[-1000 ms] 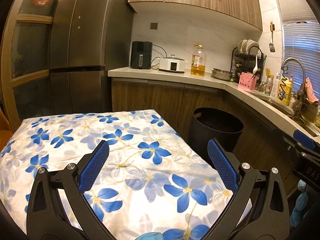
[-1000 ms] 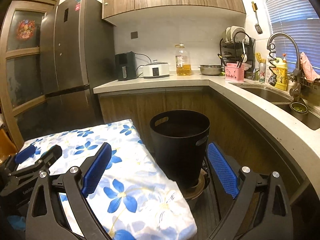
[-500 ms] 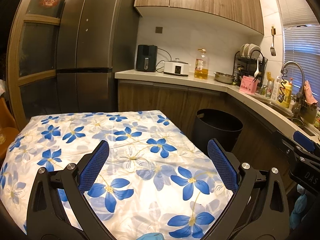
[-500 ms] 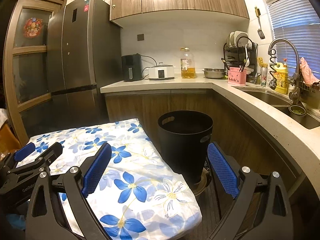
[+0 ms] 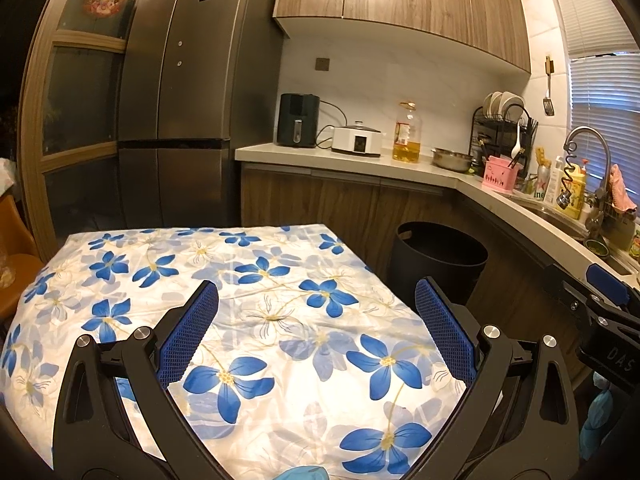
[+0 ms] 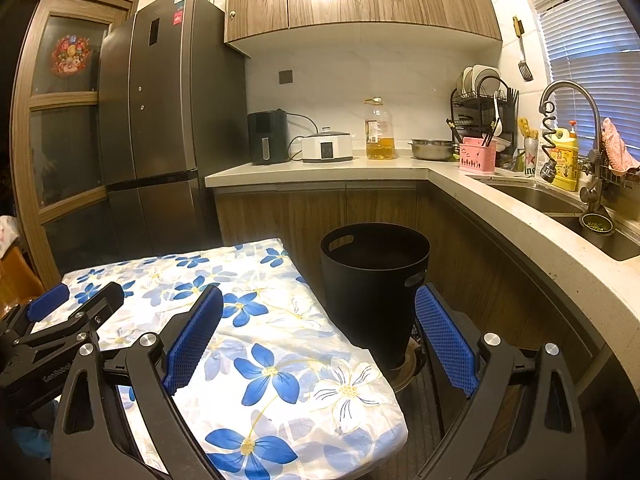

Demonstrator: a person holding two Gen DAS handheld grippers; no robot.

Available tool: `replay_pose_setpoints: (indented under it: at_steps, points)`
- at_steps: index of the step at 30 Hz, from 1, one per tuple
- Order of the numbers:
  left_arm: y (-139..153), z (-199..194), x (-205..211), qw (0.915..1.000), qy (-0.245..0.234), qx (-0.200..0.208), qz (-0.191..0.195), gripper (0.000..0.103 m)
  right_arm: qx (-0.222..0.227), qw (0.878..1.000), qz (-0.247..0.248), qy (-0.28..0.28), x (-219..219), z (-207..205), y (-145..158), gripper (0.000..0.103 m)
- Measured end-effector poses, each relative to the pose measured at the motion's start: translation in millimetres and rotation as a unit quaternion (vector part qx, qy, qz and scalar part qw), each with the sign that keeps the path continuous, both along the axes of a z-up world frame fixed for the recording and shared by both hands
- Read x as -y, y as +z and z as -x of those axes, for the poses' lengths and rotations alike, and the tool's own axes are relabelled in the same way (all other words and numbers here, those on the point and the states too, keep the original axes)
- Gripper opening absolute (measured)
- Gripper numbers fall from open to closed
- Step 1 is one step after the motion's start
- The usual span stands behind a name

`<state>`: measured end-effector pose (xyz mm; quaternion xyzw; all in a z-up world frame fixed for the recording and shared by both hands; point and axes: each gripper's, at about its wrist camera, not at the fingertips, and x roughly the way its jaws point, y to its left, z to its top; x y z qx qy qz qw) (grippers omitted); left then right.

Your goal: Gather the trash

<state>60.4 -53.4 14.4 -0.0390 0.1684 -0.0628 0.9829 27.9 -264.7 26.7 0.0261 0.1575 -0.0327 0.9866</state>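
Left wrist view now higher and pulled back over the floral tablecloth (image 5: 256, 320), left gripper (image 5: 316, 328) and right gripper (image 6: 318, 330) wide open and empty, black bin (image 6: 374, 280) right of table, no trash visible, suggesting collection finished.

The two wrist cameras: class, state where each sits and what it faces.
Left wrist: on the left tool, above the flowered table, facing the fridge; right tool at the edge.
Right wrist: on the right tool, facing the black bin; left tool beside it.
Shared: table, bin, counter.
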Motion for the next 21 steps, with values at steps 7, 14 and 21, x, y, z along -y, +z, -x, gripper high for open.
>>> replay_pose_setpoints:
  at_steps: [7, 14, 21]
  points:
    - [0.9, 2.3, -1.4, 1.0000, 0.001, 0.001, -0.002, 0.097, 0.001, 1.000, -0.001, 0.002, -0.6, 0.3, 0.0, 0.093]
    - [1.6, 2.5, -1.5, 1.0000, 0.002, 0.002, -0.002, 0.097, 0.002, 1.000, -0.001, 0.002, -1.1, 0.7, 0.1, 0.093]
    - [1.4, 2.9, -0.9, 1.0000, 0.001, 0.002, -0.002, 0.097, 0.003, 1.000, -0.001, 0.001, -1.2, 0.7, 0.4, 0.093]
